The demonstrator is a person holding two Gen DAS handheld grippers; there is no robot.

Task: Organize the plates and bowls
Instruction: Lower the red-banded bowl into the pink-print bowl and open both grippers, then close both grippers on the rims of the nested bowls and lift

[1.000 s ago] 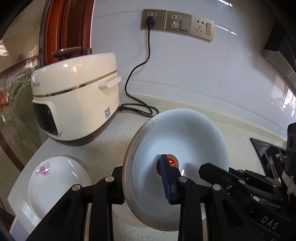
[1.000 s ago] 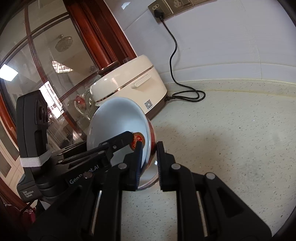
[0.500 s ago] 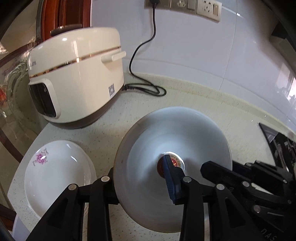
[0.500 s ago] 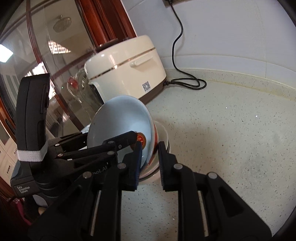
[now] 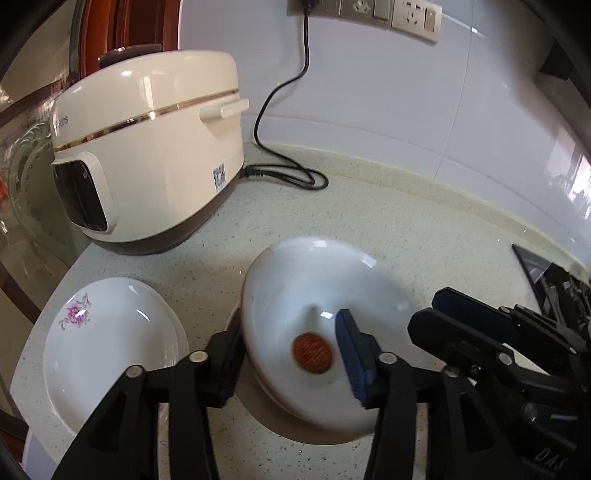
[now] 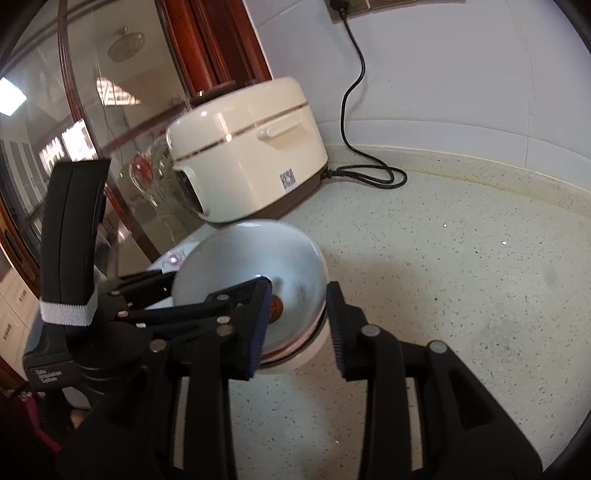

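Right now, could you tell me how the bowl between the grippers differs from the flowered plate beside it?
The bowl is deep, with a red round mark inside at its bottom; the flowered plate is shallow, with a purple flower near its rim. The bowl sits tilted on another white dish, while the plate lies flat on the counter. The bowl has gripper fingers on both sides; the plate has none around it. Both are glossy white.

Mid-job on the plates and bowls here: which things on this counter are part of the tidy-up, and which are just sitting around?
Part of the job:
- white bowl with the red mark inside, resting on another bowl
- flower-patterned plate

Just there:
- cream rice cooker
- its black power cord
- wall sockets
- speckled countertop
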